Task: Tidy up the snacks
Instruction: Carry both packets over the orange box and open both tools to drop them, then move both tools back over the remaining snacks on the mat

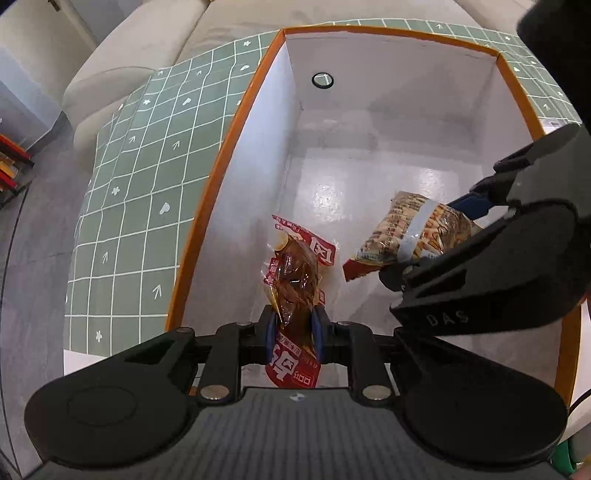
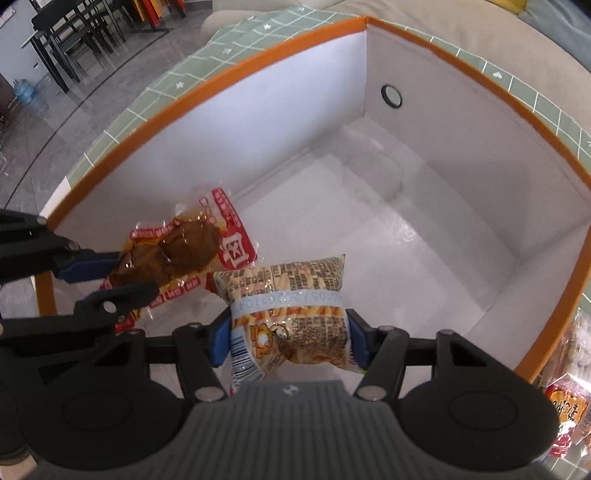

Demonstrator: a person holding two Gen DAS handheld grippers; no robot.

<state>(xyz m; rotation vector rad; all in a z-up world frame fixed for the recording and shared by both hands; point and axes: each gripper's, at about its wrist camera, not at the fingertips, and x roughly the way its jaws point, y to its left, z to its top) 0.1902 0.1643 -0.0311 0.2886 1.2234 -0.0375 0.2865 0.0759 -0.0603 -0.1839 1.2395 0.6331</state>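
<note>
A tall white box with an orange rim [image 1: 221, 155] [image 2: 207, 92] stands on a green checked cloth, and both grippers reach down into it. My left gripper [image 1: 295, 325] is shut on a red packet holding a brown snack [image 1: 295, 273], which hangs above the box floor near the left wall. In the right wrist view the left gripper [image 2: 136, 275] comes in from the left with the red packet [image 2: 192, 247]. My right gripper [image 2: 289, 343] is shut on a beige bag of stick snacks [image 2: 288, 288], its blue pads against both sides. From the left wrist view the right gripper [image 1: 432, 240] and the bag [image 1: 399, 229] sit at the right.
The box floor [image 2: 406, 258] is glossy white, with a round eyelet [image 1: 322, 79] in the far wall. More snack packets [image 2: 569, 369] lie outside the box at the right. The green cloth [image 1: 147, 166] covers a table beside a cream sofa [image 1: 129, 55]. Dark chairs [image 2: 74, 29] stand far off.
</note>
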